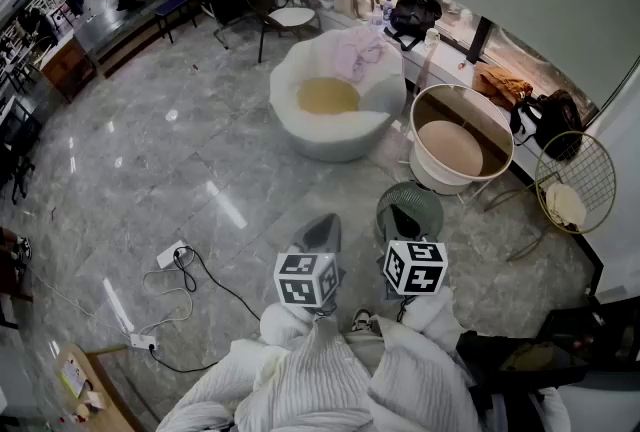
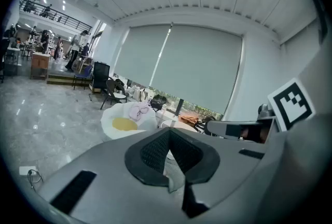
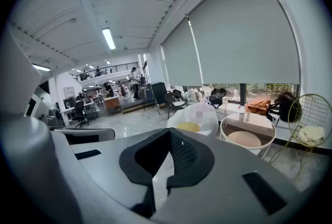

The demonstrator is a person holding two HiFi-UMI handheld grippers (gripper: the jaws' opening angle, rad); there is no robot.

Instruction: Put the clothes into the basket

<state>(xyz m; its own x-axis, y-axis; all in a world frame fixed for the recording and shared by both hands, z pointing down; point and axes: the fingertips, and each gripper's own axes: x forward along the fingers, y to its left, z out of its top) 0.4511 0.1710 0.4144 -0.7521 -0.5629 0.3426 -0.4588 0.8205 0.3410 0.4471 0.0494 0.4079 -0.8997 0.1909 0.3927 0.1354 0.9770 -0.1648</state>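
Floor, left: a black cable [image 1: 205, 275] loops across the grey tiles to a white power strip [image 1: 140, 341].

Left gripper [image 1: 320, 225]: held out low in front of the person, white sleeve [image 1: 290, 370] behind it and its marker cube on top. Its own view shows the dark pads [image 2: 150, 158] brought together with nothing between them, only floor showing through the notch.

Centre, beyond the grippers: a white round armchair [image 1: 300, 135] with a yellow seat cushion [image 1: 327, 96]. The pink garment [image 1: 358, 52] lies draped over the chair's back edge, well apart from both grippers and not in the basket.

Right gripper [image 1: 405, 225]: held just beside the left one, its tip over a green mesh bin [image 1: 425, 205] on the floor. Its pads [image 3: 189, 153] are likewise pressed together and grip nothing.

Right of the armchair: the white round basket [image 1: 432, 175] stands on thin legs, near the chair. Only its tan bottom shows inside, no clothing.

Far right: a gold wire chair [image 1: 590, 160] with a pale cushion, by the window ledge, where a black bag [image 1: 415, 12] sits.
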